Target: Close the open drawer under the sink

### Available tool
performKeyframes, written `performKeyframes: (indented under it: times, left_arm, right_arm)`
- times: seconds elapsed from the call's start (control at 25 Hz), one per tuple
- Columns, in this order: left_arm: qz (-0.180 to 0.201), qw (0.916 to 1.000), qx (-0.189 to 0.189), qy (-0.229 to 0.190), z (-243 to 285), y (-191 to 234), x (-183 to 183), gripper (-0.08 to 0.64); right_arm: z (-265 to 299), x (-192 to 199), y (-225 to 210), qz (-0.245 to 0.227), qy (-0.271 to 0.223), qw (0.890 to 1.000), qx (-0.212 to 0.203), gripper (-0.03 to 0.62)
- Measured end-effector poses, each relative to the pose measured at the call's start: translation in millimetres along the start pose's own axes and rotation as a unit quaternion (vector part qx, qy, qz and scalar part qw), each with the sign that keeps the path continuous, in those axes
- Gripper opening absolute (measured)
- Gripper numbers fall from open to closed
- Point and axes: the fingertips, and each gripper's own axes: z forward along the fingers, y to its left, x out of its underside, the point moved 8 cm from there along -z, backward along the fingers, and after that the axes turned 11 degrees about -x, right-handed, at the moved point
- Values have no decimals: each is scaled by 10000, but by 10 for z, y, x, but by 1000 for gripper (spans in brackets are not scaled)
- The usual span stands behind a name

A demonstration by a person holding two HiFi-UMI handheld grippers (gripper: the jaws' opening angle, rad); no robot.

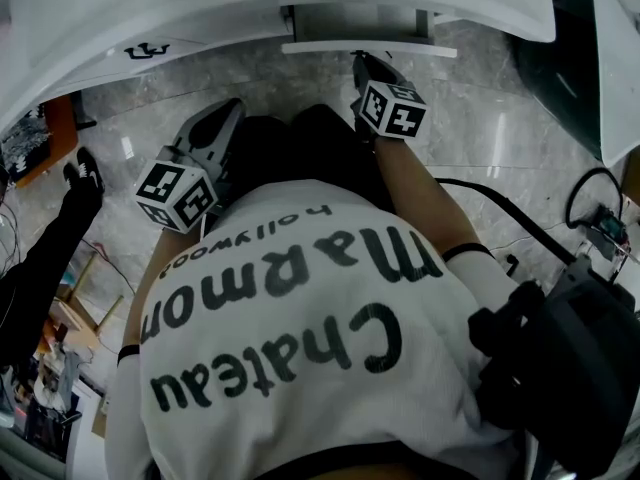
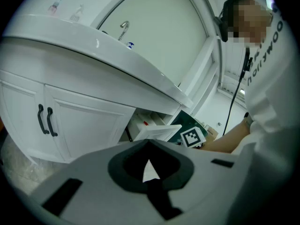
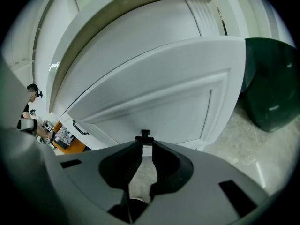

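- The right gripper's [image 3: 144, 145] jaws are drawn almost together, with only a thin slit left between them, and nothing is seen held in it.
- A small black piece [image 3: 144, 135] is seen right at their tips, against the white panelled front of the drawer [image 3: 164, 97]; whether it is touched cannot be told.
- The left gripper's [image 2: 149, 144] jaws are closed tip to tip and nothing is held (a sliver of white shows through the gap behind the tips).
- In the head view, the right gripper [image 1: 366, 64] is placed just beside the drawer [image 1: 330, 48], while the left gripper [image 1: 230, 110] is kept well apart from it, over the marble floor [image 1: 480, 138].
- The drawer [image 2: 157, 132] is found pulled out under the sink [image 2: 93, 46], to the right of the cabinet doors [image 2: 84, 125] with black handles [image 2: 45, 121].
- A dark green bin [image 3: 269, 88] is seen beside the drawer.
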Motion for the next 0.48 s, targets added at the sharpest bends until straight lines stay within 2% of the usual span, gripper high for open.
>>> performKeyframes:
  times: [0.48]
  left_arm:
    - [-1,9999,-98,-41,7,31,5,8]
  right_arm:
    - [150,-218,-38,-9,-200,9998,-14,71]
